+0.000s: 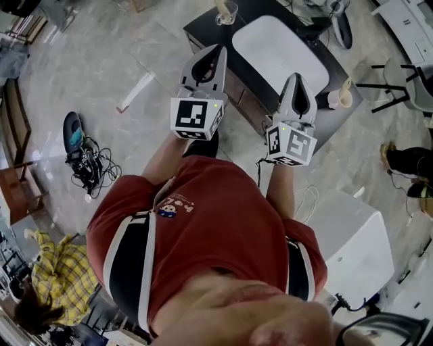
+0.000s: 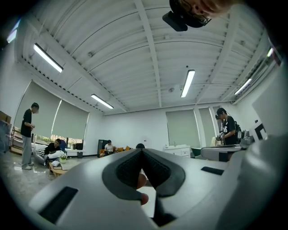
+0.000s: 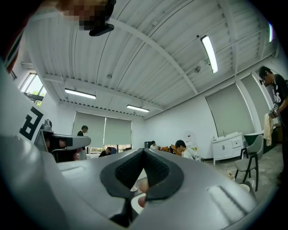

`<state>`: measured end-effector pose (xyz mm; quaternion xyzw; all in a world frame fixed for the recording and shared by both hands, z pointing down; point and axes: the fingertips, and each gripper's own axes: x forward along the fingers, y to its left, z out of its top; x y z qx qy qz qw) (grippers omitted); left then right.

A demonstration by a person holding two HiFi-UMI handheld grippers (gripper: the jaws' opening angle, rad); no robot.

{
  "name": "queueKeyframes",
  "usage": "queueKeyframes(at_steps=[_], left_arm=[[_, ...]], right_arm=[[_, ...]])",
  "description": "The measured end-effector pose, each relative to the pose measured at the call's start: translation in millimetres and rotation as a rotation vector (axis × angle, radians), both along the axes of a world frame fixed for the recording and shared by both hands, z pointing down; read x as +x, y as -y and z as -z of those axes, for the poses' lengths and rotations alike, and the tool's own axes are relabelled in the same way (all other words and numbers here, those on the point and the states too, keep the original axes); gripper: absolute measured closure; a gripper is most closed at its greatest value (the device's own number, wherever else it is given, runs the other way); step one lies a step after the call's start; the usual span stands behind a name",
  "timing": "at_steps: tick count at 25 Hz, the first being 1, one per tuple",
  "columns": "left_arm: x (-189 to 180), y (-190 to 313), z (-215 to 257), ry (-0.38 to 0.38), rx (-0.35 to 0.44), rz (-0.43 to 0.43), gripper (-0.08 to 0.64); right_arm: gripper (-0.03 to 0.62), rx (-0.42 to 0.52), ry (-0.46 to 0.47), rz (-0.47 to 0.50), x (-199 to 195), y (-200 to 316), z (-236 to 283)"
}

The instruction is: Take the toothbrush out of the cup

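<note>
Both hand-held grippers closed and empty, short of the dark bench

The left hand-held gripper [image 1: 218, 51] and the right hand-held gripper [image 1: 298, 78] are held side by side in front of a person in a red shirt [image 1: 203, 223], both pointing toward the dark rectangular bench [image 1: 203, 30]; each gripper view shows its own jaws pressed together with nothing between the pads; a white rounded tray [image 1: 277, 51] lies on the bench between the two gripper tips; at the far left corner of the bench stands a clear glass cup [image 1: 226, 12] with a pale slim handle [image 1: 220, 5] upright in it, seemingly the toothbrush, though too small to be sure; a pale pink cup [image 1: 331, 100] with a cream piece [image 1: 346, 91] against it sits at the bench's right edge; neither gripper touches either cup; the grey marble floor [image 1: 101, 61] surrounds the bench.
</note>
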<state>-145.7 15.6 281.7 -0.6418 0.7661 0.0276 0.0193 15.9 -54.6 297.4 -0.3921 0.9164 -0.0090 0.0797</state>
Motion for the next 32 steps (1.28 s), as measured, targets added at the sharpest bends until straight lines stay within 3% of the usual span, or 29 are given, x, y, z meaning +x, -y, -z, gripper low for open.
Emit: queueKeyframes(at_steps=[13, 17, 32], left_arm=[[-101.3, 116.5, -17.7, -0.026, -0.034, -0.059, 0.555], [-126.4, 133.1, -31.3, -0.061, -0.058, -0.07, 0.555], [-173.5, 171.0, -25.2, -0.034, -0.028, -0.086, 0.555]], right_arm=[[0.583, -0.043, -0.061, -0.049, -106.2, 100.8, -13.3], [0.583, -0.058, -0.087, -0.057, -131.2, 114.8, -19.8], [0.583, -0.023, -0.085, -0.056, -186.4, 144.5, -7.3]])
